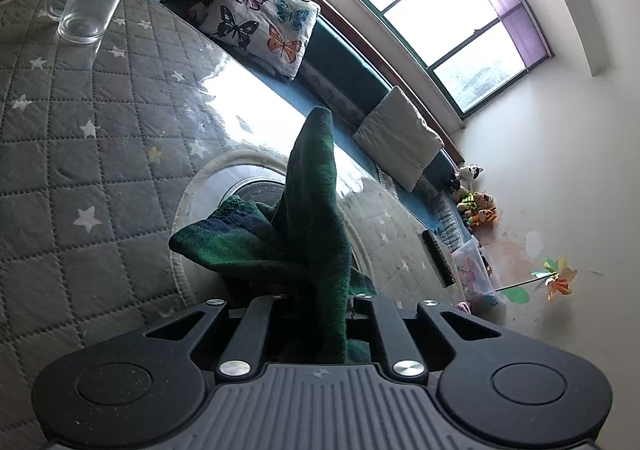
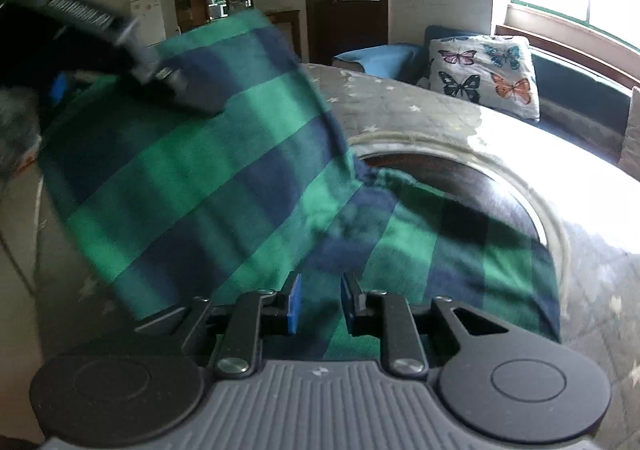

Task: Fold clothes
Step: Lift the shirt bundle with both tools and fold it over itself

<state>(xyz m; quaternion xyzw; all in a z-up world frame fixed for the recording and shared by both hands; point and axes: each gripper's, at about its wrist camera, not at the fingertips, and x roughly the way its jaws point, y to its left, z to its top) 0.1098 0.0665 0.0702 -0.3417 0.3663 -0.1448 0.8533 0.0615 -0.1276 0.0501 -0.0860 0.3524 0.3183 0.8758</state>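
Right gripper (image 2: 320, 300) jaws apart, blue pads (image 2: 295, 304) visible, nothing between them, sitting over green-and-navy plaid cloth (image 2: 224, 169). Left gripper (image 2: 188, 89), blurred, upper left, lifts one part of the cloth off the star-quilted table cover (image 2: 420, 109). Butterfly pillow (image 2: 484, 73) on blue sofa (image 2: 384, 53) behind.
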